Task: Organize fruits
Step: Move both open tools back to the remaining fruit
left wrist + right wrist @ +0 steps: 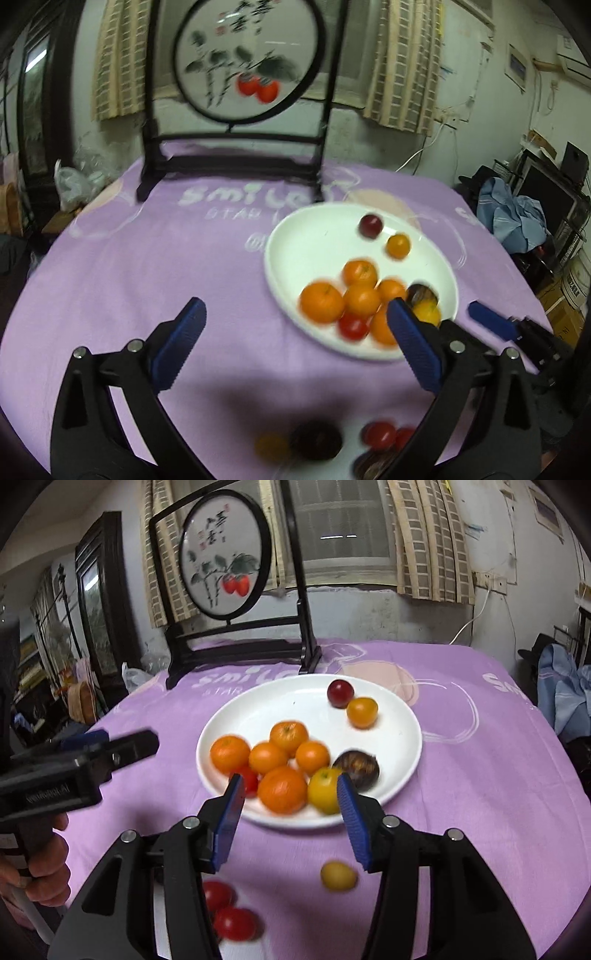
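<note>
A white plate (pixel 399 723) on the purple cloth holds several oranges (pixel 282 789), a yellow fruit (pixel 324 790), a dark passion fruit (pixel 358 766), a red tomato (pixel 250 781), a plum (pixel 340 693) and a small orange tomato (pixel 362 712). My right gripper (pixel 291 812) is open and empty, just in front of the plate's near rim. My left gripper (pixel 295 343) is open and empty, left of the plate (pixel 295 240); it also shows in the right wrist view (pixel 122 751). Loose on the cloth near me lie two red tomatoes (pixel 232 921), a yellow fruit (pixel 338 876) and a dark fruit (pixel 317 439).
A black-framed round painted screen (pixel 225 554) stands at the table's far side behind the plate. The right gripper's blue finger (pixel 491 319) shows right of the plate in the left wrist view. Clutter, shelves and boxes surround the table.
</note>
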A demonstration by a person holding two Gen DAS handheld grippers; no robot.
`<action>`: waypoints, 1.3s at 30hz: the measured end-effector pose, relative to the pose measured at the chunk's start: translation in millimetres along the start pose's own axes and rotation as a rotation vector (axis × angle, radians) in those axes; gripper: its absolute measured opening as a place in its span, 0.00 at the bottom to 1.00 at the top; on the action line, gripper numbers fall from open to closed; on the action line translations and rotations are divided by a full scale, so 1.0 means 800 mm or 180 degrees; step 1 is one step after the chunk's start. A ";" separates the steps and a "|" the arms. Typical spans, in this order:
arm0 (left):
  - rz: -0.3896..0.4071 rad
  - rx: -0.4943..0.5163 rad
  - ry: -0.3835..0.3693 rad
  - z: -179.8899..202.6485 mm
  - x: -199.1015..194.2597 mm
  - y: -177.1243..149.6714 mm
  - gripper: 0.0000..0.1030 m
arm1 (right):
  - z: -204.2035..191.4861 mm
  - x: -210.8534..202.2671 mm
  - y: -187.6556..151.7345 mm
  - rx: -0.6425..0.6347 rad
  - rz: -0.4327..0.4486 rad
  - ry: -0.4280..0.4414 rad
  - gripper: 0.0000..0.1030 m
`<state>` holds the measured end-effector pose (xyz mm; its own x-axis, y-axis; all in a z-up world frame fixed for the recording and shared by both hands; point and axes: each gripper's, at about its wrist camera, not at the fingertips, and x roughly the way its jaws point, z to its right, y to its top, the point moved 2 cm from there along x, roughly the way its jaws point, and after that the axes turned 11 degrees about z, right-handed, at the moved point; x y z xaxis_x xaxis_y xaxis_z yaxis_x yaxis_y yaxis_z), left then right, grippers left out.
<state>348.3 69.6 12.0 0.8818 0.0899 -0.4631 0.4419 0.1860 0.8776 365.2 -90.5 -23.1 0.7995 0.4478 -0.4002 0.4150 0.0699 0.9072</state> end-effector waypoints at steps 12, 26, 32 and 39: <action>-0.0117 -0.0060 0.0444 -0.058 -0.043 -0.059 0.98 | -0.014 -0.038 -0.030 0.0014 -0.0284 0.0195 0.51; -0.0143 -0.0125 0.0332 -0.058 -0.053 -0.058 0.98 | -0.033 -0.021 -0.074 0.0128 -0.0962 0.0619 0.43; -0.0169 -0.0133 0.0281 -0.054 -0.052 -0.060 0.98 | -0.030 -0.014 -0.081 0.0205 -0.1013 0.0621 0.39; -0.0163 -0.0072 0.0238 -0.047 -0.053 -0.061 0.98 | -0.021 -0.005 -0.086 0.0331 -0.1016 0.0633 0.35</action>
<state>282.9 93.8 -15.6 0.8430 0.1525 -0.5159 0.4814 0.2140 0.8499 326.0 -81.9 -81.7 0.5275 0.5830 -0.6180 0.6793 0.1475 0.7189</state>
